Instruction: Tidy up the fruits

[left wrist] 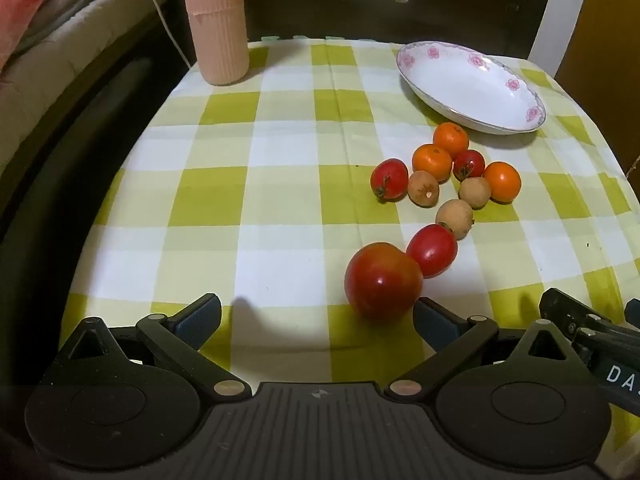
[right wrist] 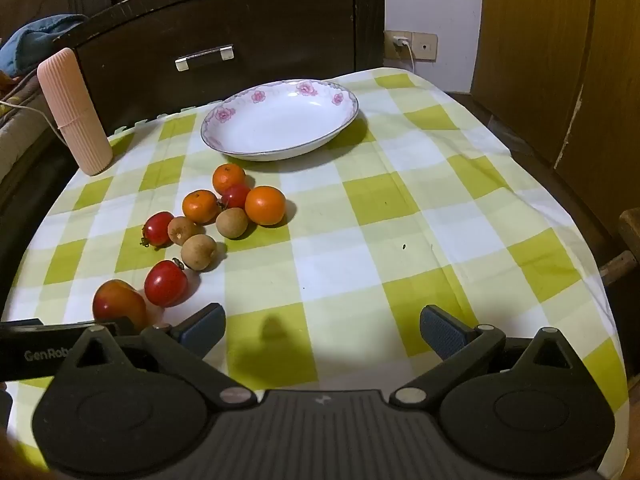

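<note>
**Nothing in the dish yet**

My left tongs [left wrist: 316, 316] stand wide apart and grip nothing; the big red tomato [left wrist: 382, 278] lies just ahead of the right-hand pad, close to it, though I cannot tell whether they touch. My right tongs [right wrist: 322, 330] are spread just as wide over bare checked cloth [right wrist: 400, 208], clamped on nothing.

Beyond the big tomato, a smaller tomato [left wrist: 432, 250] rests against it. Farther out lies the loose cluster: three brown fruits [left wrist: 454, 218], two more small tomatoes [left wrist: 389, 179], and three oranges [left wrist: 432, 162], packed close together on the worktop.

Past them sits the flowered dish [right wrist: 344, 96], empty. A pink ribbed bottle [left wrist: 216, 20] stands upright at the far left corner.

By my reckoning the sorting has not begun: every fruit is still on the cloth, all left to move.
</note>
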Action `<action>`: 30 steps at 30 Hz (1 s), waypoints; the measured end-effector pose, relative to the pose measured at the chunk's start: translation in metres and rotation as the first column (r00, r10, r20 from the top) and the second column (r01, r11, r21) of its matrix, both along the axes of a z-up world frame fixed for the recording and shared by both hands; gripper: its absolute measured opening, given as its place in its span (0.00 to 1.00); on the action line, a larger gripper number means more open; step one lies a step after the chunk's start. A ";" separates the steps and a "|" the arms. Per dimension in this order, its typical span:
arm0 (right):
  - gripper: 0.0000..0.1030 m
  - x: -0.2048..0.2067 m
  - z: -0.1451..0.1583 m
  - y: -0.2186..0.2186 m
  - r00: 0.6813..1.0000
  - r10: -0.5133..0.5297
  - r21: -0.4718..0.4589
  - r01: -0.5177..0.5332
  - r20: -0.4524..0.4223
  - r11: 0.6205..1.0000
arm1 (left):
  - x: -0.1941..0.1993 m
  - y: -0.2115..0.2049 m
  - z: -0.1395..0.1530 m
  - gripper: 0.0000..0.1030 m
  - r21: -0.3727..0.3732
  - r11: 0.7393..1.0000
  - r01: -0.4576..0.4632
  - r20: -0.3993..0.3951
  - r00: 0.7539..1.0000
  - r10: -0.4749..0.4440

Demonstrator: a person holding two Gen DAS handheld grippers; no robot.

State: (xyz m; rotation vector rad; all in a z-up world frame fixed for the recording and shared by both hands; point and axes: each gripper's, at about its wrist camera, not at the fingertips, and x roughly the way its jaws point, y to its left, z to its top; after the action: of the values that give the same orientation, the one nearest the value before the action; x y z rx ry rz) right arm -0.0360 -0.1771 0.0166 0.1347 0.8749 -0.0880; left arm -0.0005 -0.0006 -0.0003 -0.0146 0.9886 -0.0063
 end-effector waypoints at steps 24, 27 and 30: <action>0.99 0.007 -0.007 0.001 1.000 -0.008 -0.015 0.008 -0.024 1.000 | 0.001 -0.004 -0.007 0.99 -0.002 1.000 0.000 -0.018 1.000 0.000; 0.99 0.007 -0.008 0.001 1.000 -0.010 -0.015 0.009 -0.028 1.000 | 0.001 -0.004 -0.008 0.99 -0.004 1.000 -0.001 -0.025 1.000 0.001; 0.99 0.006 -0.009 0.000 0.999 -0.011 -0.014 0.010 -0.034 1.000 | 0.002 -0.005 -0.009 0.99 -0.001 1.000 0.000 -0.030 1.000 0.000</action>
State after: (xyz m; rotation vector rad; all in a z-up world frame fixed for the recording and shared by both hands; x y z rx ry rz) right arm -0.0300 -0.1772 0.0075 0.1251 0.9080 -0.1065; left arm 0.0014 -0.0051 -0.0088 -0.0159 1.0191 -0.0065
